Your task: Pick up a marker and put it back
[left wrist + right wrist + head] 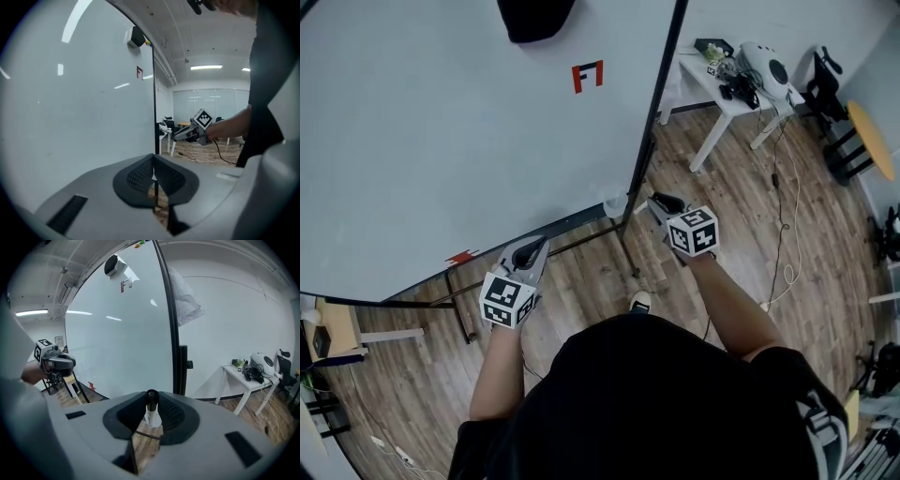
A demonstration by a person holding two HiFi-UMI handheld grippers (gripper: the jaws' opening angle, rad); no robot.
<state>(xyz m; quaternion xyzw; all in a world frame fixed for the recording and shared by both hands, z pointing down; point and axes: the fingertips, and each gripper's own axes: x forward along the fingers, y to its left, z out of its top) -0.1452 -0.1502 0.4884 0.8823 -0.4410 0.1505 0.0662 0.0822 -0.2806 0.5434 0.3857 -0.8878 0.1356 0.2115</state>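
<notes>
In the right gripper view my right gripper (151, 414) is shut on a marker (152, 409) with a black cap and white body, standing upright between the pads. In the head view the right gripper (659, 203) is by the lower right corner of the whiteboard (441, 131), and the marker's white end (616, 204) pokes out toward the board's frame. My left gripper (534, 249) hangs just below the board's bottom edge. Its pads (140, 174) meet with nothing between them.
A black eraser (534, 17) and a red mark (587, 75) are high on the board. A small red item (461, 256) lies at its bottom edge. The board's stand legs (628, 248) cross the wood floor. A white table (722, 103) with gear stands at the right.
</notes>
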